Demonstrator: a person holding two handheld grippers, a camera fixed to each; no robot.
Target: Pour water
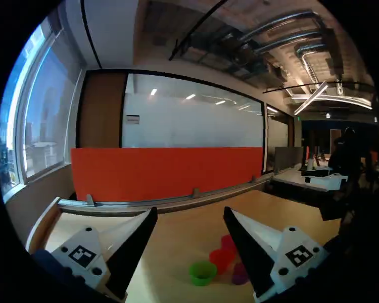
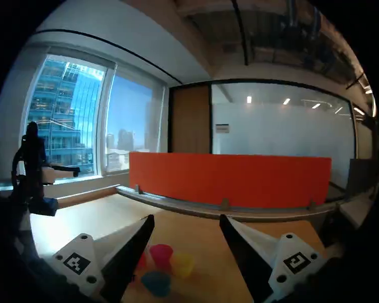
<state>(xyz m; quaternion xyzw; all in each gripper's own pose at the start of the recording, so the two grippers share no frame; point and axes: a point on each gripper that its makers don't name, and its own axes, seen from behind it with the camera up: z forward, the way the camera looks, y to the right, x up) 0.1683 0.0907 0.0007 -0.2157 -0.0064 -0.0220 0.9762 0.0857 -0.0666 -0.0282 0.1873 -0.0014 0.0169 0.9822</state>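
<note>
Four small plastic cups stand upright, bunched together on the wooden bench (image 1: 189, 237) at 6 o'clock in the left gripper view. There is a green cup (image 1: 202, 272) with its mouth open upward, a red cup (image 1: 221, 260) at its 2 o'clock, a pink cup (image 1: 229, 244) beyond that, and a purple cup (image 1: 239, 275) partly hidden. In the right gripper view, a pink cup (image 2: 161, 254) has a yellow cup (image 2: 182, 263) at its 3 o'clock and a blue cup (image 2: 156, 283) at its 6 o'clock.

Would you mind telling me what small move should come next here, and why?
Probably lower the left gripper toward the green cup. Both it and the right gripper are open and empty above the table, and the cup sits ahead of and below the left gripper, not yet inside it.
</note>
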